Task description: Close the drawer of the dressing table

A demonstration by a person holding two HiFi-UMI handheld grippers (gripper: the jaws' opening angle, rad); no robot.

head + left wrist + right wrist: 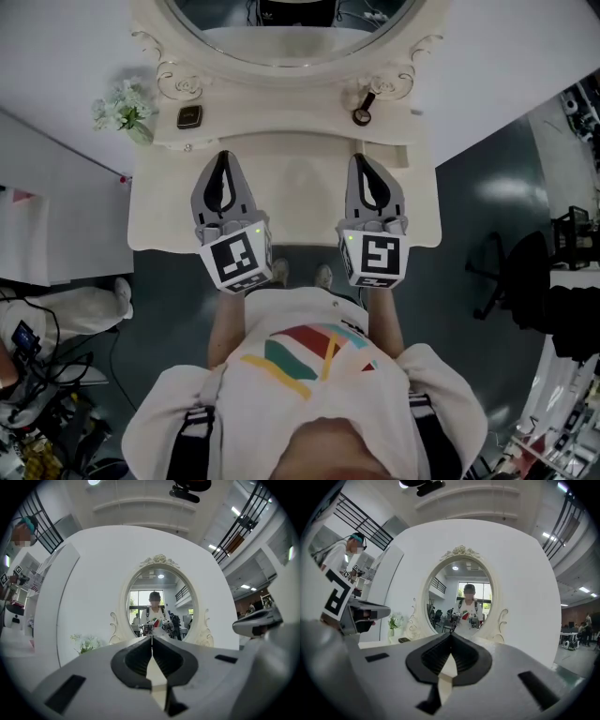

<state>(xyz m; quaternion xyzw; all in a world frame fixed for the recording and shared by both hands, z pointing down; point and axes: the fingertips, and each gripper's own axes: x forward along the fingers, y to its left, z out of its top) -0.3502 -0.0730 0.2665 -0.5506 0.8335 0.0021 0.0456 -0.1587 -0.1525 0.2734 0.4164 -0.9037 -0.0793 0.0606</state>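
The cream dressing table (159, 211) lies below me in the head view, its oval mirror (281, 37) at the top. Both grippers reach level over the tabletop toward the mirror. My left gripper (223, 156) is shut, its black pads meeting at the tip, with nothing between them. My right gripper (362, 159) is shut and holds nothing either. In the left gripper view the shut left gripper (151, 637) points at the mirror (161, 602). In the right gripper view the right gripper (451, 634) faces the mirror (461, 595) too. No drawer front shows; the tabletop and grippers hide it.
On the table's back shelf stand a bunch of pale flowers (122, 111), a small dark box (189, 117) and a dark round pot (363, 115). A black office chair (511, 272) stands on the grey floor at right. A white cabinet (47, 216) is at left.
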